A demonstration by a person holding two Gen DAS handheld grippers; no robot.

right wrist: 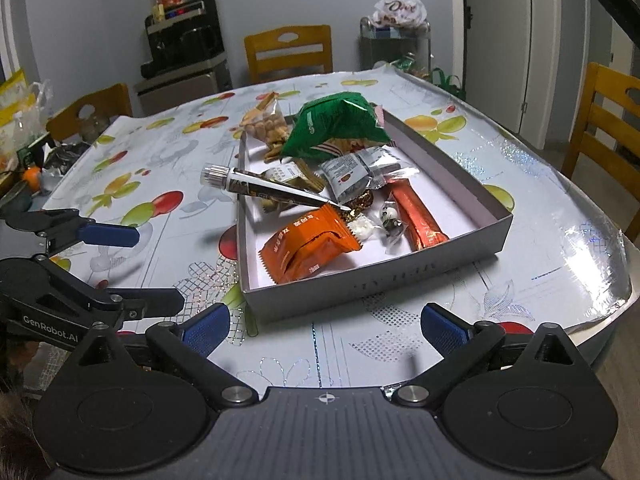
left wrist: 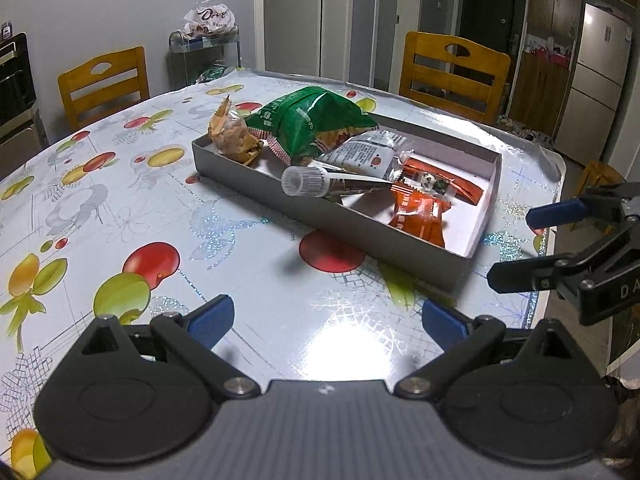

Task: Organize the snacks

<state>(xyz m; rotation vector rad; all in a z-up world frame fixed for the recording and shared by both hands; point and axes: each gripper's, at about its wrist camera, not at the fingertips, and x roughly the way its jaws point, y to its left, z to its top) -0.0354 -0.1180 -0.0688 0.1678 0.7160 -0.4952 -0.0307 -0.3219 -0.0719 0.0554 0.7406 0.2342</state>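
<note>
A grey box [left wrist: 320, 216] [right wrist: 472, 188] on the fruit-print table holds several snacks: a green bag [left wrist: 312, 120] [right wrist: 340, 124], a clear bag of biscuits [left wrist: 232, 132] [right wrist: 268, 124], an orange pack [left wrist: 420, 216] [right wrist: 308, 244], an orange-red bar [right wrist: 418, 218] and a white sachet [left wrist: 360, 154] [right wrist: 352, 172]. A capped tube [left wrist: 320, 182] [right wrist: 260, 188] lies across the box's rim. My left gripper [left wrist: 326, 320] [right wrist: 132, 268] is open and empty, in front of the box. My right gripper [right wrist: 324, 326] [left wrist: 516, 246] is open and empty, by the box's near end.
Wooden chairs [left wrist: 452, 68] [right wrist: 288, 52] stand around the table. A metal cart with a white plastic bag [left wrist: 206, 20] [right wrist: 396, 10] stands by the wall. The table's foil-covered edge [right wrist: 600, 264] runs to the right. Clutter lies on the table's left end [right wrist: 36, 160].
</note>
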